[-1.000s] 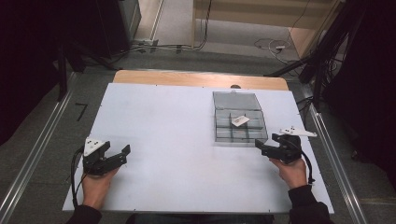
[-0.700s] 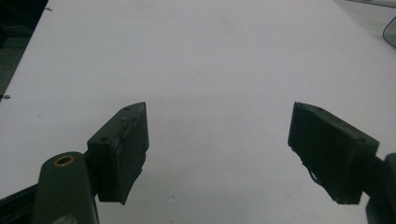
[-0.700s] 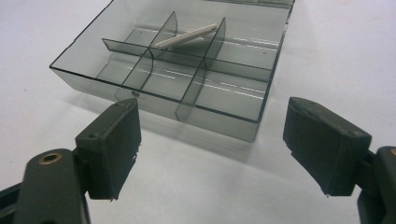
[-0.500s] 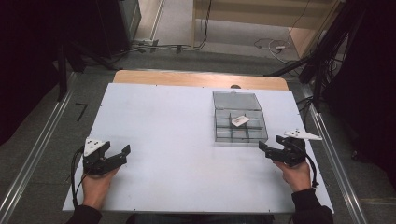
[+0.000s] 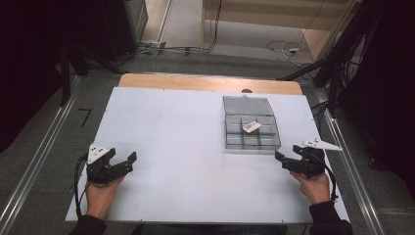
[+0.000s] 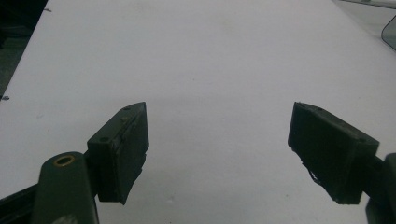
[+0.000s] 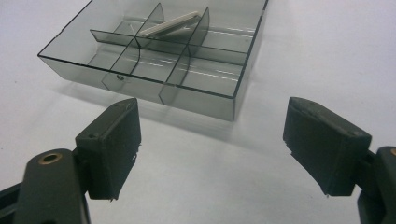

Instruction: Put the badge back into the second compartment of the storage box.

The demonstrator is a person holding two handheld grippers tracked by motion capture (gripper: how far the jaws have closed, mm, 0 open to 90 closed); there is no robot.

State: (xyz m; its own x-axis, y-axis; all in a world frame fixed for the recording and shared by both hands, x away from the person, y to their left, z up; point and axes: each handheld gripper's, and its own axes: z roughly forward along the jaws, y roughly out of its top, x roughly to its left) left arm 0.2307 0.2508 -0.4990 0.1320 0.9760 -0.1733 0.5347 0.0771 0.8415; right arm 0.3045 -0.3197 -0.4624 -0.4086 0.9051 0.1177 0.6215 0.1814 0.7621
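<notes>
A clear grey compartment box [image 5: 252, 131] sits on the white table [image 5: 186, 137] right of centre, its lid [image 5: 247, 105] folded open behind it. A small white piece [image 5: 252, 127] lies tilted across a divider in it. My right gripper [image 5: 281, 160] hovers just off the box's near right corner, open, nothing between its jaws. In the right gripper view the box [image 7: 159, 60] and the white piece [image 7: 170, 24] lie ahead of the open right gripper [image 7: 210, 149]. My left gripper [image 5: 128, 162] rests at the near left, open and empty; in its own view the left gripper [image 6: 217, 154] has bare table between its jaws.
A wooden strip [image 5: 210, 82] borders the table's far edge. Metal rails [image 5: 44, 152] run along both sides on the floor. Cables [image 5: 288, 48] lie on the floor beyond the table. The box's corner [image 6: 390, 32] shows at the top right of the left gripper view.
My right gripper has drifted slightly to the right and toward the near edge, away from the box. The left gripper has stayed put.
</notes>
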